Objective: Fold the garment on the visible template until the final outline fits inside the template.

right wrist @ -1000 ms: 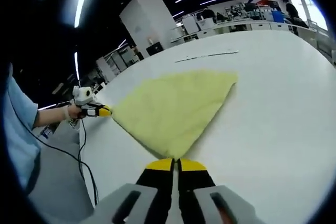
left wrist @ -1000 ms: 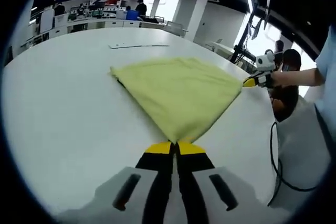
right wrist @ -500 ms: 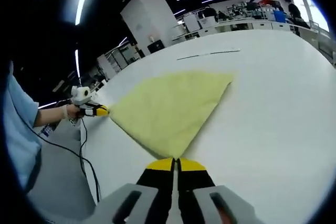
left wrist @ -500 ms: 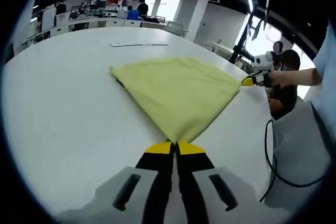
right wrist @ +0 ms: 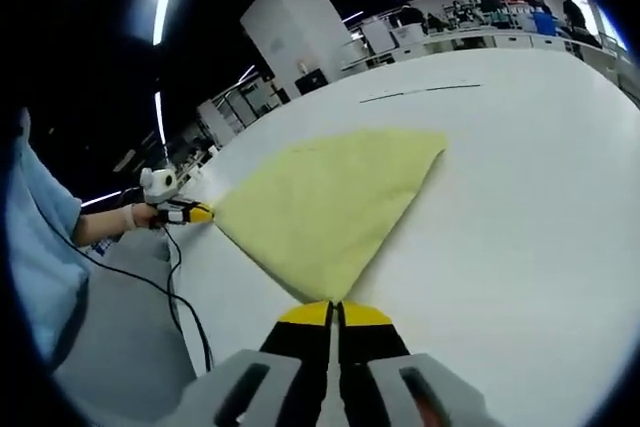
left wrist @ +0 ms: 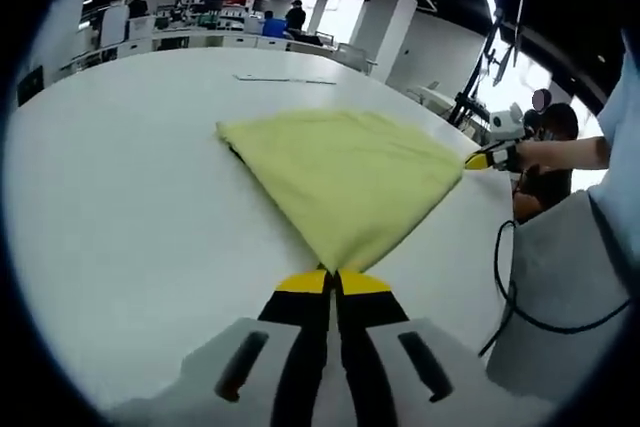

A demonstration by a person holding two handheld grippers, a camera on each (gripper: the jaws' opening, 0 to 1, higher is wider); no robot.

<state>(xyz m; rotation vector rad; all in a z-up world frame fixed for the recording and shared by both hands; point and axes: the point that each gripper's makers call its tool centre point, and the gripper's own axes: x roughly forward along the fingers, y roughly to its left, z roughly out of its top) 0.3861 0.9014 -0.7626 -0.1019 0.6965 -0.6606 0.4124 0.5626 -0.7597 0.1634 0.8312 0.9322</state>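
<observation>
Yellow-tipped fingers of the left gripper [left wrist: 333, 281] are pressed together on one corner of a pale yellow garment [left wrist: 340, 172], which fans out ahead of them across a white desk [left wrist: 120, 207]. The fingers of the right gripper [right wrist: 333, 313] are likewise closed tight on another corner of the same garment [right wrist: 325, 202], the cloth spreading forward and away from them in a flat triangle. Each gripper appears in the other's view at the far side corner of the cloth: the right gripper [left wrist: 483, 158] off to the right of the left fingers, the left gripper [right wrist: 190, 213] off to the left of the right fingers, each held by a hand. Beyond the garment, a thin dark line [right wrist: 420, 92] lies on the desk.
</observation>
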